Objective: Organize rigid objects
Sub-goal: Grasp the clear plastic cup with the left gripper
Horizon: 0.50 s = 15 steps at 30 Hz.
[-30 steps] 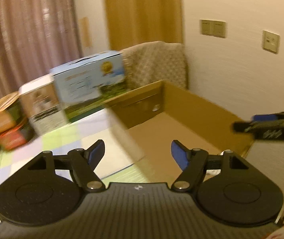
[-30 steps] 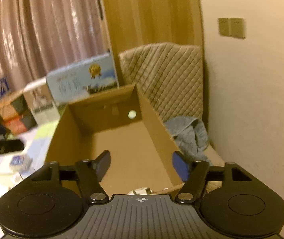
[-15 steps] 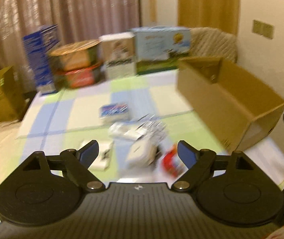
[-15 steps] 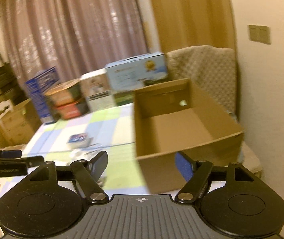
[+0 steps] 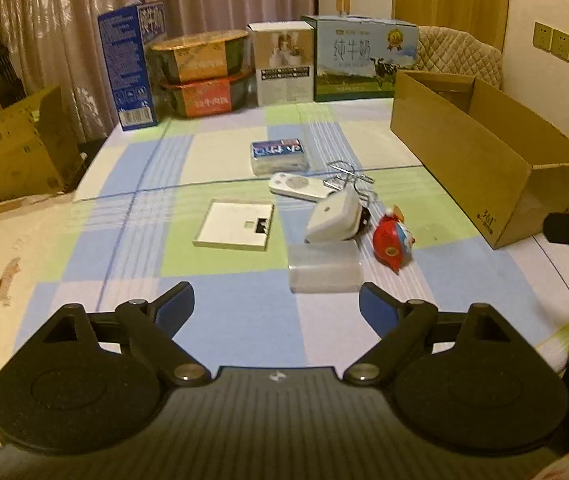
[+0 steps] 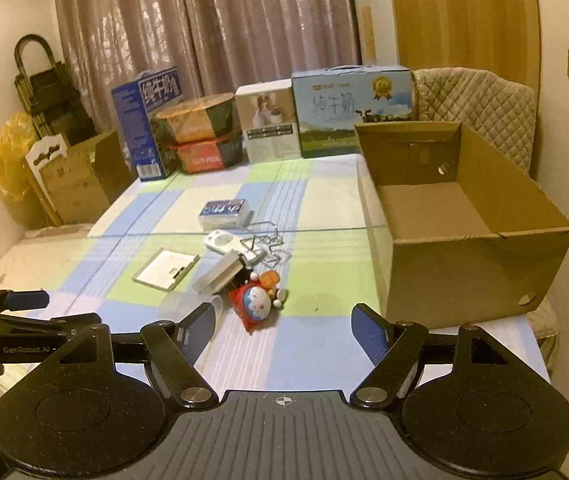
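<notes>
Left claw (image 5: 276, 306) opening, right claw (image 6: 283, 326) apart, both empty. Approach clear plastic case (image 5: 325, 267) squarely; straddle sides, then carry to brown cardboard box (image 6: 468, 216).

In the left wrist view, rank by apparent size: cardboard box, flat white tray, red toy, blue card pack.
1. cardboard box
2. flat white tray
3. red toy and blue card pack look alike; the pack lies farther, so unranked.

Warm, dim indoor light tints both views yellow — soft shadows, no hard glare. Fisheye bends the edges, corners go black; the curtains (image 6: 204, 20) show faint sheen.
</notes>
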Tool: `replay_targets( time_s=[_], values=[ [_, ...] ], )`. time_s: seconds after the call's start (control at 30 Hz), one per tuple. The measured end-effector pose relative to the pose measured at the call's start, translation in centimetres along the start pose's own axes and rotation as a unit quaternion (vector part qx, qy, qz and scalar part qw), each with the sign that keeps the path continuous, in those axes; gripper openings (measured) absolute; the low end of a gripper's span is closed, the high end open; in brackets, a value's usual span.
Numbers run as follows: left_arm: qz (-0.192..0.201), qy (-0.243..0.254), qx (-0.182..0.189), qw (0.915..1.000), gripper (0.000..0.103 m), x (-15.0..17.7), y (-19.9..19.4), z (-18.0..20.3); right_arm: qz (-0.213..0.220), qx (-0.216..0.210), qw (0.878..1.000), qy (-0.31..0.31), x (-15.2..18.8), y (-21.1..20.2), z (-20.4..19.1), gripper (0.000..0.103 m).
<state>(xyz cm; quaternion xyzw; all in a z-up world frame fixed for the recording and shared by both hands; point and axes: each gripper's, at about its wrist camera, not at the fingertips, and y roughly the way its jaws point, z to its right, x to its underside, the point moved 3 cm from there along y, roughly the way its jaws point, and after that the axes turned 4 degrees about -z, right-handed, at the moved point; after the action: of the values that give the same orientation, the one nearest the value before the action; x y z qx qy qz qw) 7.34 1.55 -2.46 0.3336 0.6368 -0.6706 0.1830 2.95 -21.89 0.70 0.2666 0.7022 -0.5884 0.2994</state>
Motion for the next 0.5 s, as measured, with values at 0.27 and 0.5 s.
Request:
replay_targets(
  time_s=[0.27,0.5],
  values=[
    [-0.011,0.002,0.017,0.9998,0.090,-0.2,3.2,0.9,-0.016,0.009,1.000,-0.013,0.6,2.6,0.0,0.072],
    [-0.030,0.005,0.032,0.9990,0.091,-0.3,7.3,1.4,-0.032,0.009,0.999,-0.008,1.0,5.5,0.8,0.072]
  ],
)
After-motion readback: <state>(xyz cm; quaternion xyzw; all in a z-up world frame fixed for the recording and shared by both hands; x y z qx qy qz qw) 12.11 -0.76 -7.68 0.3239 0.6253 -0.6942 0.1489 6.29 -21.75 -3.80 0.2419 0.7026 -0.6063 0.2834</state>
